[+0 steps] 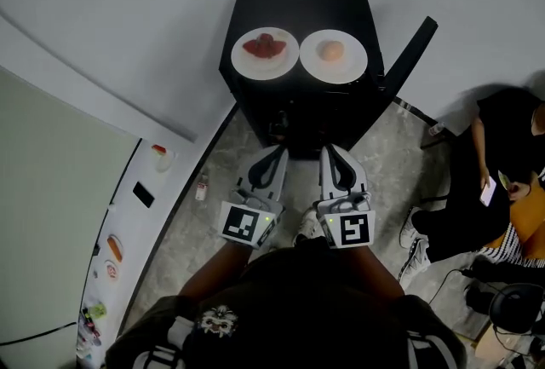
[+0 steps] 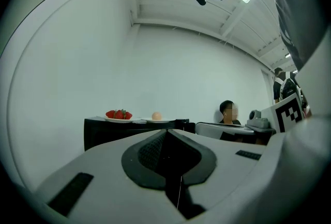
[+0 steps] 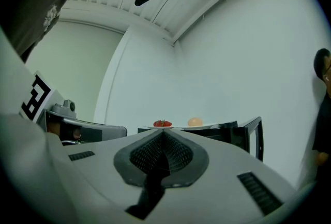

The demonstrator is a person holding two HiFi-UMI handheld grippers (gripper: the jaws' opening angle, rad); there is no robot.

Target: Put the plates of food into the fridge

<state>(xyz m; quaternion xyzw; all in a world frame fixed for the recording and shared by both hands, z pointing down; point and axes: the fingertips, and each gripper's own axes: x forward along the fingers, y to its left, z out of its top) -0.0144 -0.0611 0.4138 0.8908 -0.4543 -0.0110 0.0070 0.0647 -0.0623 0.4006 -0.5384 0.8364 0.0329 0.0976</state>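
The inside of the black fridge (image 1: 298, 5) is only a dark opening facing the person, and no shelf can be made out. Both plates sit on its top at the far end of the scene: the plate of strawberries (image 1: 265, 53) on the left and, just beside it on the right, a second plate (image 1: 333, 56) with a pale orange round food I cannot identify. The door (image 1: 409, 56) swings open to the right, its lower end hidden. The left tool (image 1: 277, 151) and right tool (image 1: 330, 151) hover side by side near the fridge front, each with jaws pressed together and nothing between them. A seated person (image 1: 502, 163) crowds the right, partly cut off. Bare floor (image 1: 196, 222) lies open to the left.
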